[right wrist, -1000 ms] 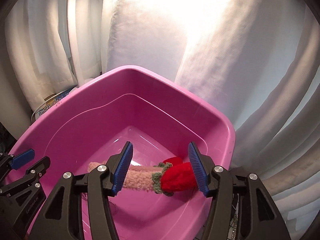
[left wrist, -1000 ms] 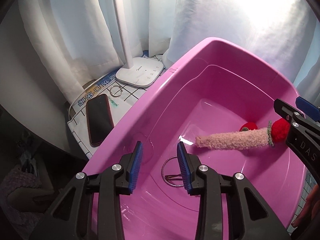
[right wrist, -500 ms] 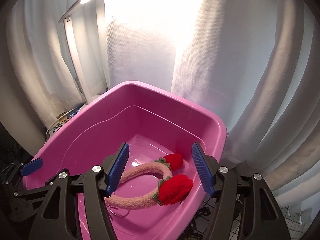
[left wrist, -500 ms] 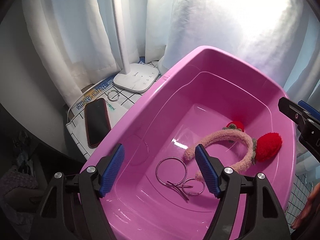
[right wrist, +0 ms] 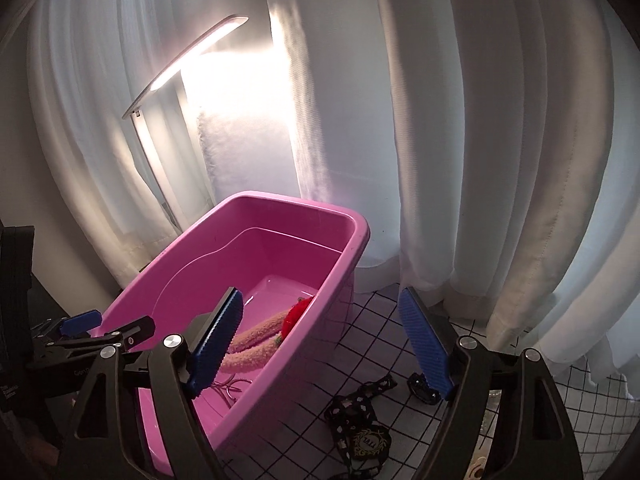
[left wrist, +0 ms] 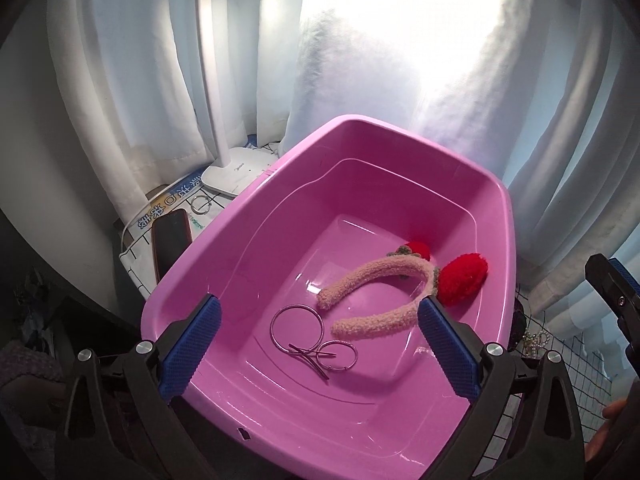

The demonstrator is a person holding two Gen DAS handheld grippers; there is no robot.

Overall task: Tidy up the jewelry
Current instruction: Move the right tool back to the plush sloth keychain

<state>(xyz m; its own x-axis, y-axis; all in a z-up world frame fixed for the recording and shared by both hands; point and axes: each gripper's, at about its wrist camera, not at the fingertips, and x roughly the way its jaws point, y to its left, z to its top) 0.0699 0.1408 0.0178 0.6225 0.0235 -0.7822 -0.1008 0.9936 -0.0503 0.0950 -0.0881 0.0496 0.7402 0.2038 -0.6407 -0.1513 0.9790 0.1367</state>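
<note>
A pink plastic tub [left wrist: 288, 168] [right wrist: 352, 236] holds a fuzzy pink headband [left wrist: 372, 280] [right wrist: 256, 344] with red pompoms [left wrist: 464, 278], two silver hoops [left wrist: 296, 326] and a dark hairpin [left wrist: 312, 362]. My left gripper [left wrist: 318, 346] is open and empty above the tub's near side. My right gripper [right wrist: 330, 344] is open and empty, straddling the tub's right rim above the checked cloth. A black lace choker [right wrist: 360, 416] lies on that cloth.
A white desk lamp [left wrist: 236, 168] [right wrist: 176, 72], a dark phone [left wrist: 170, 244] and a small metal ring [left wrist: 200, 204] sit left of the tub. White curtains hang behind. Beaded jewelry [left wrist: 534, 340] lies on the checked cloth [right wrist: 400, 368] right of the tub.
The right gripper let go of the headband, which now lies in the tub. Both grippers rose and pulled back; the right one swung to the right over the cloth.
</note>
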